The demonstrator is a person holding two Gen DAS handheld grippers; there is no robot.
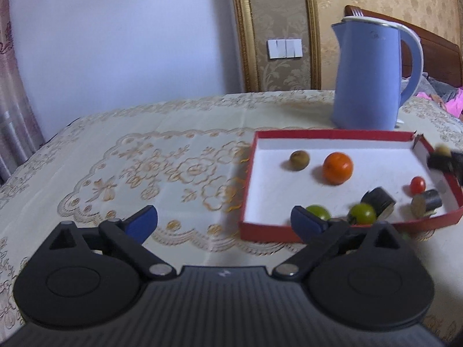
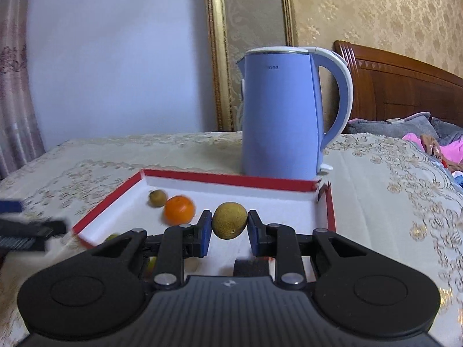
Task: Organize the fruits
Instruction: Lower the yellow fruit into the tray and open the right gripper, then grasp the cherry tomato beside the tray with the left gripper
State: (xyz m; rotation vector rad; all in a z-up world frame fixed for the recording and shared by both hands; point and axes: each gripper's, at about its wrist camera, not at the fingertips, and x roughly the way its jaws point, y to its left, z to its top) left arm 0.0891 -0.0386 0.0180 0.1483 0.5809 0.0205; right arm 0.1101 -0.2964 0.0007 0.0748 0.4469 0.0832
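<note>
- A yellow-green fruit (image 2: 230, 224) is clamped by the right hand-held gripper (image 2: 229, 228) above the red tray (image 2: 231, 180)
- The left hand-held gripper (image 1: 224, 221) is held wide open, empty, beside the tray

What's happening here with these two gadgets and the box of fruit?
A person is sorting fruit into a red box on a cloth-covered table, using a hand-held tool in each hand. The right tool grips a small yellow-brown fruit above the box. The left tool is open and holds nothing, hovering beside the box. Already inside lie an orange, a small brown fruit, a red tomato, two green ones and two dark cylinders. A blue kettle stands behind.
</note>
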